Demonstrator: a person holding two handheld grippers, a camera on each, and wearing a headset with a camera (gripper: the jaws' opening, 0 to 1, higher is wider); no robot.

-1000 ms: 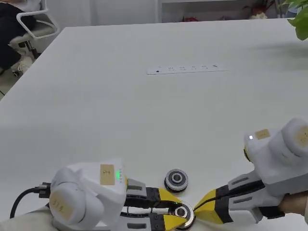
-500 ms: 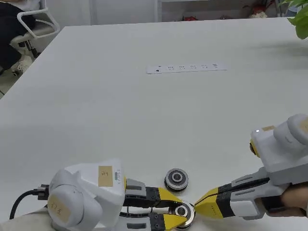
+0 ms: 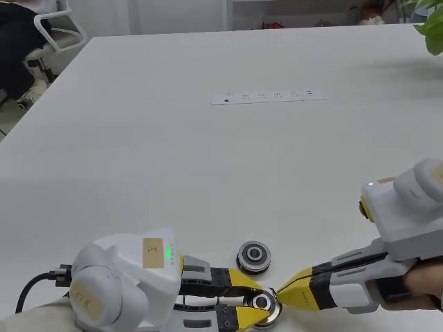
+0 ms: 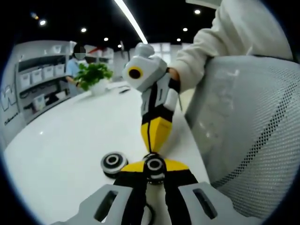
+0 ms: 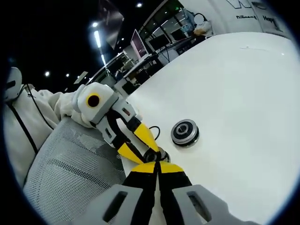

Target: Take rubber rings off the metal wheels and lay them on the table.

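White table [image 3: 208, 152], near edge: one metal wheel [image 3: 264, 302] clamped in my left gripper [image 3: 253, 305], my right gripper [image 3: 285, 296], jaws together, touching its rim from the right; second wheel [image 3: 254, 256] just beyond

head: high, downward | gripper views: close, opposed | shared: gripped wheel [image 3: 261, 302]

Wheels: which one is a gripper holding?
The wheel nearest the person, clamped in the left gripper's yellow jaws, with the right gripper's tips against it. The other wheel lies free on the table.
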